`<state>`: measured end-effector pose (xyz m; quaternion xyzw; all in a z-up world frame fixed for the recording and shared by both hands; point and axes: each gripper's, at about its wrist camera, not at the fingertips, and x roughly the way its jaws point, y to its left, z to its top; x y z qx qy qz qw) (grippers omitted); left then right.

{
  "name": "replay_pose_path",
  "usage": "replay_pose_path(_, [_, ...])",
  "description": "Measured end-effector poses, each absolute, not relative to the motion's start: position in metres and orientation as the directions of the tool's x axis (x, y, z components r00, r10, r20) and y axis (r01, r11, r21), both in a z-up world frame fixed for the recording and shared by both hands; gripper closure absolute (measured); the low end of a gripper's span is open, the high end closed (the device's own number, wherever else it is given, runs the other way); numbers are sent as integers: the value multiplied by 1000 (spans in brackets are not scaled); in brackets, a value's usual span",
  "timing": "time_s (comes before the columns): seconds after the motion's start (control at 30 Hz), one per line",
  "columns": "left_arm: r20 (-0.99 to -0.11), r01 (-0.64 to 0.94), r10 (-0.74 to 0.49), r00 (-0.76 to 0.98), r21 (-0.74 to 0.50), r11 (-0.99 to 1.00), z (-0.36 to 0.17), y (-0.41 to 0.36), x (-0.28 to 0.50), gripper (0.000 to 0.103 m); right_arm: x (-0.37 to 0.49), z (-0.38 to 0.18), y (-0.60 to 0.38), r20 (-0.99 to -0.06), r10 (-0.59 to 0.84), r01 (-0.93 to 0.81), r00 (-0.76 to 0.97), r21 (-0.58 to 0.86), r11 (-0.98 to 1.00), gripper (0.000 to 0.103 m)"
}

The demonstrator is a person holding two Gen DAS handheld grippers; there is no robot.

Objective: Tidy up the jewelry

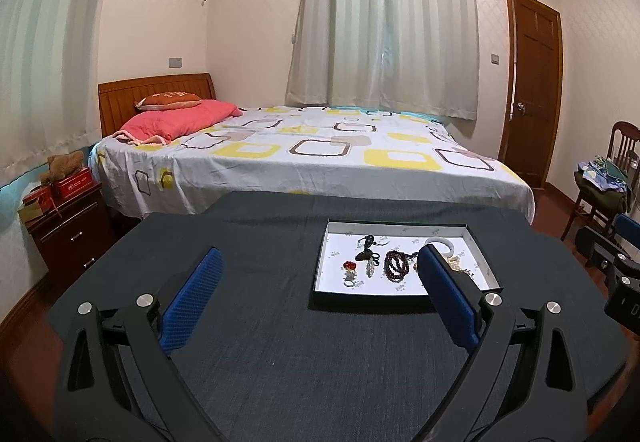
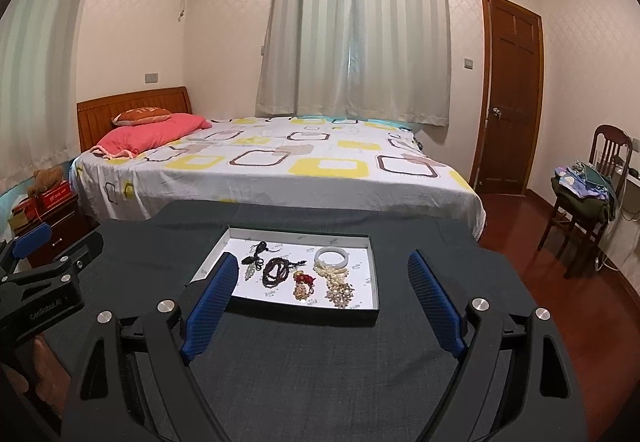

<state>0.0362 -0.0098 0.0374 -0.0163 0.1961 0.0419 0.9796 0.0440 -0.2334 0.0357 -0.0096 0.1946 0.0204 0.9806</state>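
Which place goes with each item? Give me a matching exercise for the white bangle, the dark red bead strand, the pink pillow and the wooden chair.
Things:
1. white bangle
2. dark red bead strand
3. pink pillow
4. wooden chair

Places:
A. at the head of the bed
B. far right corner of the shallow white-lined tray
C. by the right wall, piled with clothes
D. middle of the tray

Pairs: 1-B, 2-D, 3-A, 4-C

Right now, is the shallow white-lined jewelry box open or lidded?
Open: the shallow white-lined jewelry box has no lid, and its beads and bangle are visible.
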Motion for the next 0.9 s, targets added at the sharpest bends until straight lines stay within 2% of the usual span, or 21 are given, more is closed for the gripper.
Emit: replay_pose_path(0.9, [-410, -70, 56, 911, -20, 997, 29, -16, 35, 7, 41, 35, -230, -391, 44, -53, 919, -13, 998, 19])
